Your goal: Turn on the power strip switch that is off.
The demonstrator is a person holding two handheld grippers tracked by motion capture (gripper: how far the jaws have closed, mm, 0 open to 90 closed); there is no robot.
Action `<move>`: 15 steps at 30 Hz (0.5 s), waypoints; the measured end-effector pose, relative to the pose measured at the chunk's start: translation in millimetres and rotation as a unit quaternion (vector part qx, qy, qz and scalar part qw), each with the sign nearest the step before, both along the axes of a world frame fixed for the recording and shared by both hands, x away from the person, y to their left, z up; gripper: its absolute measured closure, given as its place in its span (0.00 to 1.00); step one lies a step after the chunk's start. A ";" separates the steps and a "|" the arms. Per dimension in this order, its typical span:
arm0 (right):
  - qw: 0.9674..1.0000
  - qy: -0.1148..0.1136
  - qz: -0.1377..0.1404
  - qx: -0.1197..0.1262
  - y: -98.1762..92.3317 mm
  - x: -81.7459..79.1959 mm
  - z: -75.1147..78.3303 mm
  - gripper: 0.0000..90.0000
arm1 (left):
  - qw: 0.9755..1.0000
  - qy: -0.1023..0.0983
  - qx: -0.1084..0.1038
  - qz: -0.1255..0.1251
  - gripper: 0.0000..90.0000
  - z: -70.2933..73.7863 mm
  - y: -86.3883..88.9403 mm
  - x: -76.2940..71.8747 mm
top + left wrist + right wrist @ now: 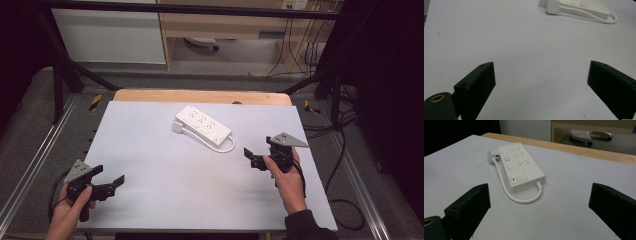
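A white power strip lies slantwise on the white table top, a little beyond its middle. Its short white cable loops round to a plug that rests beside the strip's far end. My left gripper is held open low over the near left corner, nothing between its jaws. My right gripper is open at the right, close to the cable loop and apart from it. The right gripper view has the power strip and plug ahead of the wide-spread right gripper. The left gripper faces the distant plug.
A wooden table edge shows beyond the white top. Black frame bars stand at the back corners. Cables trail on the floor at the right. A white cabinet and a wooden shelf stand farther back.
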State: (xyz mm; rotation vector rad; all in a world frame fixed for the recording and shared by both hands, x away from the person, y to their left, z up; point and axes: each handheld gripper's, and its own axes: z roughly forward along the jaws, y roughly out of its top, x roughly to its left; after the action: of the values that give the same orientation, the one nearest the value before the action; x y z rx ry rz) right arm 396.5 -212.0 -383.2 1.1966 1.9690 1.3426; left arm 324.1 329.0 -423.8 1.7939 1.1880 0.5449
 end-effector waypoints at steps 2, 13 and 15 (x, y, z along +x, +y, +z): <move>1.000 0.000 -0.002 -0.004 0.2 2.6 2.0 0.05 | 1.000 -0.001 0.000 -0.003 0.08 -0.1 -2.7 4.2; 1.000 0.001 0.001 -0.005 5.9 16.4 17.8 0.05 | 1.000 0.005 0.003 -0.009 0.09 -4.3 -9.3 26.4; 1.000 0.002 0.004 -0.008 8.1 19.3 21.1 0.05 | 1.000 0.004 0.000 -0.009 0.09 -3.7 -9.0 23.7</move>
State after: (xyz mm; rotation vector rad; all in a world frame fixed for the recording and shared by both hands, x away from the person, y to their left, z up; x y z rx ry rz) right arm 415.9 -203.9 -362.1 1.1863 1.9843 1.3281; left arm 347.8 320.0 -427.4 1.8059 1.1762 0.5278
